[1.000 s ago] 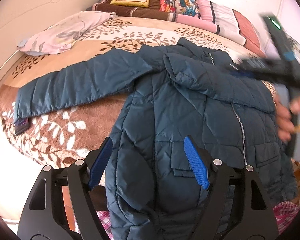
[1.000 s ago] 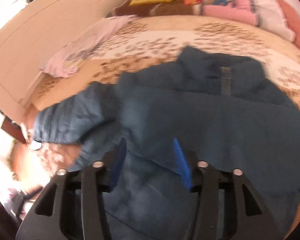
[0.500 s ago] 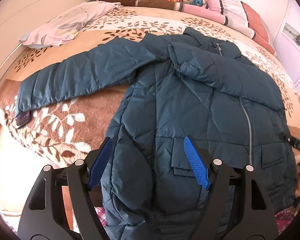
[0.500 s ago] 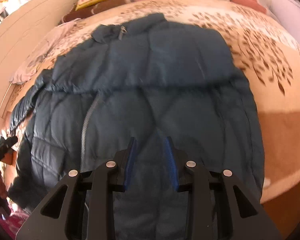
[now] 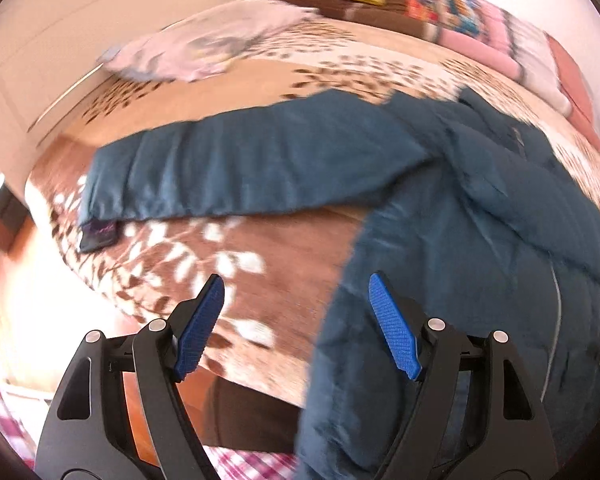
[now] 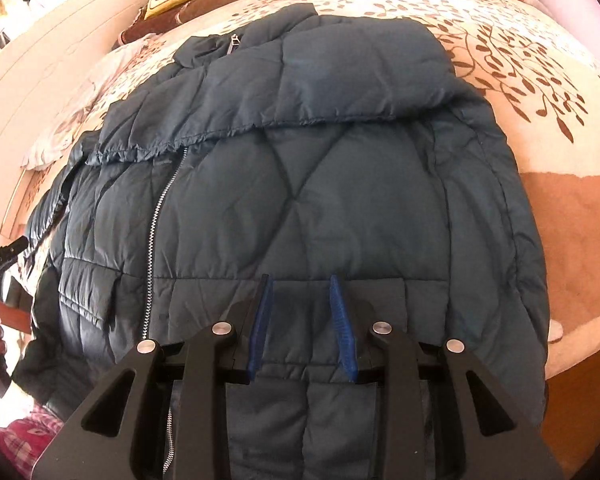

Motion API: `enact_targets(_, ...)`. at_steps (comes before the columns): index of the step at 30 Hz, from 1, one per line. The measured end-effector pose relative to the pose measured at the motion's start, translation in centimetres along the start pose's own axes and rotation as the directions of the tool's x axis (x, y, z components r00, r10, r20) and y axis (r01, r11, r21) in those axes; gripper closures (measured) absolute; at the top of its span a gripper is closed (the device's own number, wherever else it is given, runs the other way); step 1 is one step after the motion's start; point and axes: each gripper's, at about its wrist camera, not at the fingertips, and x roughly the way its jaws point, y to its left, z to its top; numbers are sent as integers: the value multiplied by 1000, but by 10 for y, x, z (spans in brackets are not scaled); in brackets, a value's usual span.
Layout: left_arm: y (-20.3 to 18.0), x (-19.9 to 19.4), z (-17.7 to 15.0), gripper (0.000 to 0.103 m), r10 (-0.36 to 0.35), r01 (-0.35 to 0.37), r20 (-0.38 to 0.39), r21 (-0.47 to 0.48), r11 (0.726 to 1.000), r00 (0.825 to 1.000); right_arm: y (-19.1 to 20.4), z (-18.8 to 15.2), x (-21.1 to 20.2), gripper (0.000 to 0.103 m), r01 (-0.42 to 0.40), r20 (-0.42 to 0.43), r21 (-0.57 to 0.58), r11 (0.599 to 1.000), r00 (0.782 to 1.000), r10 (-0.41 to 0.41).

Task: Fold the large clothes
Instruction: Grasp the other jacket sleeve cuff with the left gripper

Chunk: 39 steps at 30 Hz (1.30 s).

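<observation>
A dark teal quilted jacket (image 6: 340,184) lies front up on the bed, its right sleeve folded across the chest and its hem hanging over the bed's near edge. In the left wrist view the jacket's body (image 5: 480,272) is at the right and its other sleeve (image 5: 240,168) stretches out flat to the left. My left gripper (image 5: 296,304) is open and empty, above the bedspread left of the jacket's side. My right gripper (image 6: 300,300) is partly open and empty, low over the jacket's lower front by the pocket.
The bed has a brown and cream leaf-patterned spread (image 5: 228,264). A pale lilac garment (image 5: 204,44) lies at the far left of the bed. Pillows and cushions (image 5: 460,4) line the head of the bed. The left gripper shows at the right wrist view's left edge (image 6: 0,256).
My left gripper has swung left, off the jacket's hem and toward the outstretched sleeve. My right gripper has come down closer over the jacket's lower front and its jaws have narrowed.
</observation>
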Motion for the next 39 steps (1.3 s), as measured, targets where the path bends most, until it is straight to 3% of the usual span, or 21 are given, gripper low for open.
enact_targets(3, 29, 13, 8, 29, -19, 17, -16, -115, 993, 1000, 1, 2, 2, 70, 7, -5, -6, 1000, 1000, -7)
enact_targets(7, 70, 34, 18, 29, -84, 74, -18, -306, 949, 996, 3, 1, 3, 70, 23, -12, -12, 1000, 1000, -24)
enact_targets(11, 113, 63, 23, 29, -163, 134, -11, -519, 844, 987, 4, 2, 4, 70, 33, -16, -13, 999, 999, -33)
enact_targets(16, 133, 92, 21, 29, -221, 167, 1, -657, 735, 975, 6, 3, 5, 70, 45, -21, -19, 999, 999, -46)
enact_targets(19, 136, 106, 21, 30, -234, 173, 6, -690, 703, 972, 6, 4, 7, 70, 49, -26, -19, 999, 998, -49)
enact_targets(23, 142, 120, 27, 38, -243, 198, 47, -732, 652, 969, 7, 4, 8, 70, 56, -30, -24, 998, 998, -56)
enact_targets(25, 145, 124, 30, 47, -239, 204, 60, -740, 641, 969, 8, 5, 8, 70, 60, -33, -27, 998, 998, -61)
enact_targets(27, 149, 128, 32, 67, -225, 181, 45, -750, 636, 973, 8, 5, 9, 70, 62, -34, -28, 998, 997, -63)
enact_targets(29, 152, 132, 32, 77, -211, 159, 31, -764, 625, 977, 9, 5, 9, 70, 63, -34, -27, 998, 997, -64)
enact_targets(30, 154, 129, 30, 90, -205, 162, 40, -765, 623, 978, 9, 5, 9, 70, 63, -34, -27, 998, 997, -64)
enact_targets(34, 151, 111, 38, 98, -179, 204, 111, -716, 667, 978, 9, 5, 9, 70, 56, -34, -25, 998, 998, -57)
enact_targets(39, 130, 59, 69, 99, -132, 262, 253, -597, 758, 959, 6, 4, 7, 70, 35, -25, -8, 999, 999, -35)
